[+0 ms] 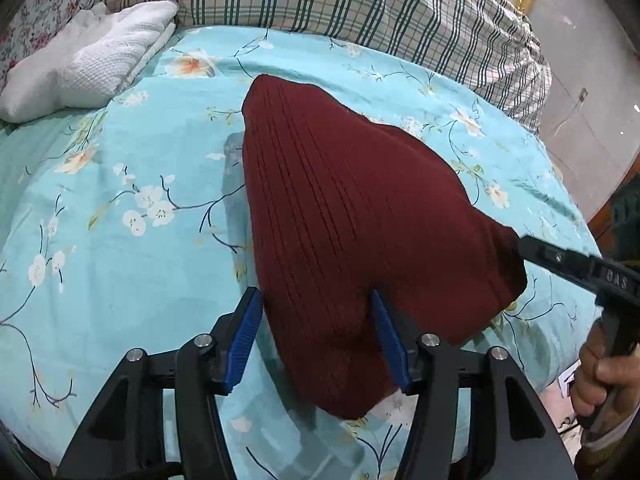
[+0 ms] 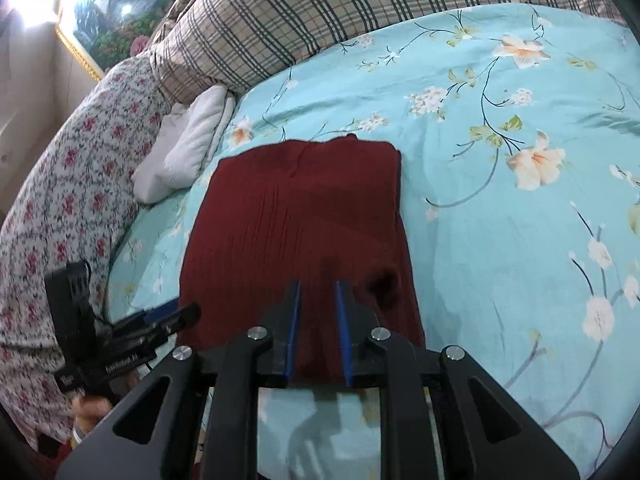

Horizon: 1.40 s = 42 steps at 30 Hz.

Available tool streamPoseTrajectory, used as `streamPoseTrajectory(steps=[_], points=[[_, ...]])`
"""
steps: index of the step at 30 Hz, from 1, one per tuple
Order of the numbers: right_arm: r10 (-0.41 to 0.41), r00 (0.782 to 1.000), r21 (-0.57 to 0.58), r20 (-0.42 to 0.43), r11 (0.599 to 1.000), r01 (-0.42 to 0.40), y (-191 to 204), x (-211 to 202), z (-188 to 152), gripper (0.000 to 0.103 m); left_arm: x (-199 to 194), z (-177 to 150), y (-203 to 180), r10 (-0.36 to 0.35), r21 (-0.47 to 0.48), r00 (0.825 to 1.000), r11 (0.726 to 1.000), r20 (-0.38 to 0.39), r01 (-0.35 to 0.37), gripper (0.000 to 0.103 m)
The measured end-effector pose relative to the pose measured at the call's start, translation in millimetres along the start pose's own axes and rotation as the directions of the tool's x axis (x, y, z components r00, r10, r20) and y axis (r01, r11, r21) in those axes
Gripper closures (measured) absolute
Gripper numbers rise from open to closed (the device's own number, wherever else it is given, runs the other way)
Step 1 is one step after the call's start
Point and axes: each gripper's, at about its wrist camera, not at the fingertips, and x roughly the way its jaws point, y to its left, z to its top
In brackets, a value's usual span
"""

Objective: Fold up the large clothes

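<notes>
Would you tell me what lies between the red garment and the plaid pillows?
Only bare floral bedsheet separates the red garment from the plaid pillows, seen in both wrist views.

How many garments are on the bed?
2. A dark red knit garment lies mid-bed on the floral sheet; a folded white one sits beside the pillows. The bedding may hide others.

Sweater [image 2: 300,216] on bed [image 2: 500,240], towel [image 2: 188,148] left.
</notes>
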Motion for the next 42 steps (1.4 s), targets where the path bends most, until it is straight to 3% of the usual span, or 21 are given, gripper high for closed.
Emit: streamPoseTrajectory(steps=[2,4,8,12,16,23,28,30,34,42], points=[[-0.014,1.000,-0.022,-0.005,1.000,0.014,3.8,-4.8,-7.2,0.074,-3.6,-2.0,0.6,0.001,-0.003,1.000,1.000,-0.001,-0.001,0.040],[-0.026,1.000,-0.049,0.001,0.998,0.026,7.7,-10.4,-14.6,0.049,-9.8,-6.4,-0.8,0.010,0.004,1.000,1.000,0.002,-0.010,0.031],[-0.054,0.999,-0.083,-0.007,0.995,0.053,9.4,-15.3,-27.6,0.046,-20.4,-18.1,0.8,0.037,0.009,0.999,0.999,0.005,-0.037,0.022],[-0.081,0.997,-0.086,-0.022,0.993,0.078,4.0,-19.8,-43.1,0.042,-29.1,-30.2,4.6,0.037,-0.011,0.999,0.999,-0.006,-0.037,0.019],[-0.108,0.994,-0.127,-0.028,0.987,0.103,6.5,-26.0,-59.3,0.030,-33.9,-46.6,-1.1,0.116,0.026,0.993,0.993,-0.007,-0.115,0.019],[-0.135,0.989,-0.228,-0.066,0.967,0.116,17.1,-31.6,-68.5,0.024,-53.7,-56.0,-15.8,0.179,0.109,0.984,0.978,0.021,-0.180,0.019],[-0.101,0.994,-0.318,-0.050,0.945,0.080,38.6,-56.1,-55.6,0.000,-89.5,-36.8,-34.9,0.251,0.195,0.966,0.946,0.067,-0.260,0.009],[-0.090,0.996,-0.342,-0.029,0.937,0.075,47.1,-68.5,-48.7,0.000,-107.4,-28.8,-39.2,0.249,0.194,0.963,0.945,0.097,-0.264,0.000],[-0.084,0.996,-0.352,-0.008,0.933,0.076,51.1,-75.7,-39.7,0.000,-114.1,-19.2,-37.2,0.232,0.177,0.966,0.952,0.111,-0.249,0.001],[-0.100,0.993,-0.281,-0.067,0.956,0.077,32.1,-44.8,-45.1,0.000,-69.7,-22.7,-27.7,0.303,0.169,0.952,0.937,0.037,-0.305,0.001]])
